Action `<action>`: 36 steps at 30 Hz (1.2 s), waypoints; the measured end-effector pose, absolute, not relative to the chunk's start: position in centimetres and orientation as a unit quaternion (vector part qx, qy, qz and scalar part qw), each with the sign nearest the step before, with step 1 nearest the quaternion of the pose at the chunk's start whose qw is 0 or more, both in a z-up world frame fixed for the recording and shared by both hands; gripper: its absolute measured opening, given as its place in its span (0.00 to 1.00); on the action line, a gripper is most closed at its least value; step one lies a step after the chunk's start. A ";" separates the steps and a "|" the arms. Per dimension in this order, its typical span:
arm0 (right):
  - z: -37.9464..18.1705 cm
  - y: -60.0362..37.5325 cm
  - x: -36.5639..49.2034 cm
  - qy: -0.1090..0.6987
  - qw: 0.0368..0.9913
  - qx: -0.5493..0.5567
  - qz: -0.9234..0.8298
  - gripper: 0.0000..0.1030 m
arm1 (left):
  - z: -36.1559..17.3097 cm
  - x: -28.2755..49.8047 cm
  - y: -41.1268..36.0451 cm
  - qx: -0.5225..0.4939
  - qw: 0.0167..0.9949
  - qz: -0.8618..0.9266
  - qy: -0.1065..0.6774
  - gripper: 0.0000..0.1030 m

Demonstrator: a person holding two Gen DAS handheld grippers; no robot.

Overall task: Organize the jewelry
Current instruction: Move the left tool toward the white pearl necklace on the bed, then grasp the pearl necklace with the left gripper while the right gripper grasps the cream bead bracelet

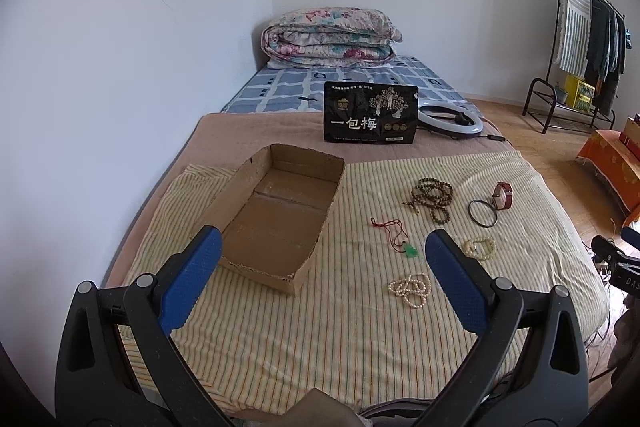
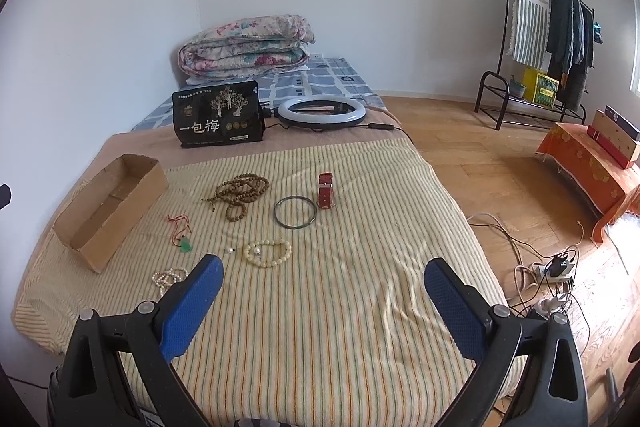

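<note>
left gripper [image 1: 323, 275] wide, empty, above the striped cloth [image 1: 320, 339] | right gripper [image 2: 324, 291] wide, empty | cardboard box [image 1: 304, 269] empty; jewelry loose beside it | advice: take pearl strand [image 1: 410, 289] first (nearest), pinching a bunched loop low so it wouldn't slip.

Bedroom; bed [image 1: 360, 327], folded quilt [image 1: 330, 37]

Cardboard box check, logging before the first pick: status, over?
Left gripper and right gripper open, holding nothing. Brown cardboard box empty; jewelry loose on striped cloth. Nothing blocking.
</note>
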State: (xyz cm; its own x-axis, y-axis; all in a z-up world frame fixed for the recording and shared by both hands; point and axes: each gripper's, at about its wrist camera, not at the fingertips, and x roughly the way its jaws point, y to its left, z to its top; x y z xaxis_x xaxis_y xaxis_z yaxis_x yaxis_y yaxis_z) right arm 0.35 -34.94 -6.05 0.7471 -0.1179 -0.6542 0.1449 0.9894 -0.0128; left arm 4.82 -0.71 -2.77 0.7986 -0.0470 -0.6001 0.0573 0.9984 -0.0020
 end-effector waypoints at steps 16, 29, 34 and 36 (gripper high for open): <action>-11.2 -35.7 6.2 0.392 0.920 0.011 -0.015 0.86 | -9.6 7.7 -5.4 0.037 0.907 -0.128 0.399 0.71; -16.8 -36.6 11.3 0.461 0.886 0.047 0.025 0.71 | -16.7 11.6 -10.2 0.079 0.859 -0.190 0.468 0.66; -18.4 -36.6 13.1 0.478 0.875 0.060 0.038 0.64 | -19.4 13.0 -11.2 0.086 0.845 -0.190 0.493 0.66; -18.8 -36.4 13.9 0.484 0.872 0.063 0.045 0.62 | -20.3 13.6 -11.6 0.091 0.841 -0.188 0.499 0.66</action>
State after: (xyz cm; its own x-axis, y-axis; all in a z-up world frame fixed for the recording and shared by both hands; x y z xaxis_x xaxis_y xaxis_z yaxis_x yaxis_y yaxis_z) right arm 13.87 -36.39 -18.84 0.5272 0.1393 -0.8382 -0.0164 0.9880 0.1539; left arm 13.62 -11.55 -20.26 0.4319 -0.2261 -0.8731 0.4068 0.9128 -0.0352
